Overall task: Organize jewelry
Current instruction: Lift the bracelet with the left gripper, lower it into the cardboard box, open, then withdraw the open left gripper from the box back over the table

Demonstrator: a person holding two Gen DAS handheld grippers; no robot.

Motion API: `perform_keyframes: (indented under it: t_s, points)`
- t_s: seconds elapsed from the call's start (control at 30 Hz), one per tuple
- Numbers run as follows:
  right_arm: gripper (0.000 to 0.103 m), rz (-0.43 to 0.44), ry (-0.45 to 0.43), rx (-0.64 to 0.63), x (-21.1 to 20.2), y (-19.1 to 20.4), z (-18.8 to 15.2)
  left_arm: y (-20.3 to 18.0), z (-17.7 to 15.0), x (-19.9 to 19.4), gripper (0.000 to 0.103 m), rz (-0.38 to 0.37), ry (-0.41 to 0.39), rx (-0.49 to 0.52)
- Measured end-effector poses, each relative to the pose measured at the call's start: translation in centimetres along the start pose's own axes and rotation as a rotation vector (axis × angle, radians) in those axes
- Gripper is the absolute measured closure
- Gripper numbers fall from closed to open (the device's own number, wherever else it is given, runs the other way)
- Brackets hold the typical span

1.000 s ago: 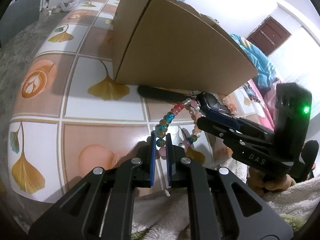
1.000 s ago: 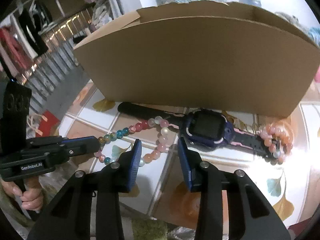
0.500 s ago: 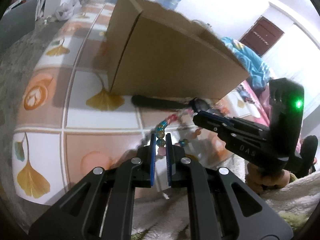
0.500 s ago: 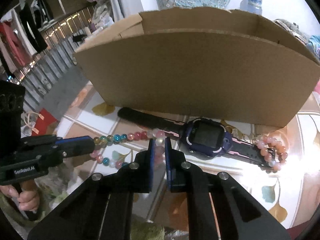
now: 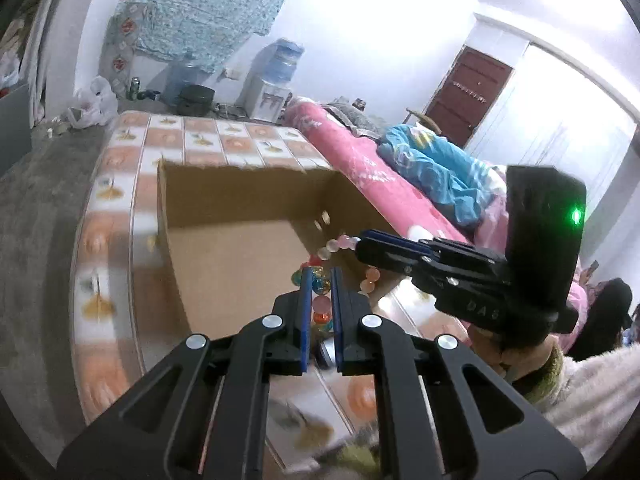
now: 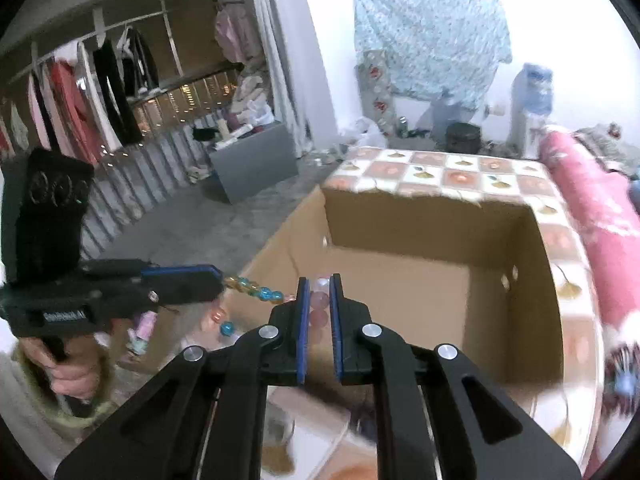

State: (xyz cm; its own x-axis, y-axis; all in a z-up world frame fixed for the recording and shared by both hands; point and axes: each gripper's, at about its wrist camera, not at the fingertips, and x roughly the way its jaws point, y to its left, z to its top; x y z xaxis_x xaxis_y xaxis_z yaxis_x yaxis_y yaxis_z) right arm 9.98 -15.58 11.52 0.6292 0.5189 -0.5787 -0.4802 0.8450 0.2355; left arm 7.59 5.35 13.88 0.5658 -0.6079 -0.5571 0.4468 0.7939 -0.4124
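A necklace of coloured beads [image 5: 334,245] hangs in the air, stretched between both grippers above the near wall of an open cardboard box [image 5: 240,248]. My left gripper [image 5: 320,276] is shut on its blue, amber and pink beads. My right gripper [image 6: 319,280] is shut on its pale pink beads. In the right wrist view the left gripper [image 6: 218,278] comes in from the left, and blue and amber beads [image 6: 262,293] run from it to my pads. The right gripper [image 5: 360,244] reaches in from the right in the left wrist view. The box [image 6: 420,280] looks bare inside.
The box stands on a table with a tiled leaf-pattern cloth [image 5: 120,240]. A pink rolled blanket [image 5: 360,152] lies along the table's right side. A water dispenser [image 5: 276,76] and a clothes rack [image 6: 100,92] stand farther off. A hand [image 6: 68,368] holds the left gripper.
The right gripper shut on the necklace's pink beads. Both grippers then rose together, lifting the necklace off the table to above the box's rim. The box's inside is now in view.
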Motion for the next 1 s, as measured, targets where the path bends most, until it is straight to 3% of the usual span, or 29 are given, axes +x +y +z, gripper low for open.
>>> perform_keyframes:
  t_s: [0.1,0.2,0.3,0.43,0.53,0.6,0.67,0.77,0.9,0.93,1.0]
  points:
    - [0.093,0.033,0.104,0.076,4.0,-3.5,3.4,1.3,3.5,4.1,0.095,0.098,0.085,0.017]
    - [0.093,0.080,0.277,0.212,10.4,-7.3,5.5,3.4,6.0,9.1,0.095,0.198,0.203,0.015]
    - [0.093,0.054,0.426,0.294,16.7,-10.3,6.2,4.9,7.4,12.8,0.095,0.279,0.289,0.041]
    - [0.093,0.021,0.512,0.311,21.3,-11.8,6.3,5.9,7.6,15.8,0.095,0.369,0.370,0.085]
    - [0.092,0.028,0.546,0.312,23.2,-12.0,5.7,6.9,7.5,16.9,0.093,0.411,0.377,0.103]
    - [0.092,0.032,0.560,0.329,24.0,-12.5,5.4,7.0,7.5,16.8,0.086,0.419,0.366,0.111]
    - [0.092,0.027,0.558,0.331,23.9,-12.5,5.5,6.9,7.5,16.2,0.068,0.412,0.343,0.101]
    - [0.092,0.040,0.534,0.334,23.0,-12.7,6.0,6.7,7.6,15.0,0.064,0.411,0.307,0.087]
    - [0.092,0.063,0.443,0.317,18.3,-12.5,6.8,5.7,7.3,10.8,0.044,0.411,0.220,0.070]
    - [0.092,0.072,0.403,0.310,16.2,-12.6,7.0,5.4,7.1,9.6,0.034,0.412,0.194,0.067]
    - [0.081,0.062,0.325,0.297,12.4,-13.0,6.9,5.0,6.3,6.8,0.022,0.420,0.127,0.047]
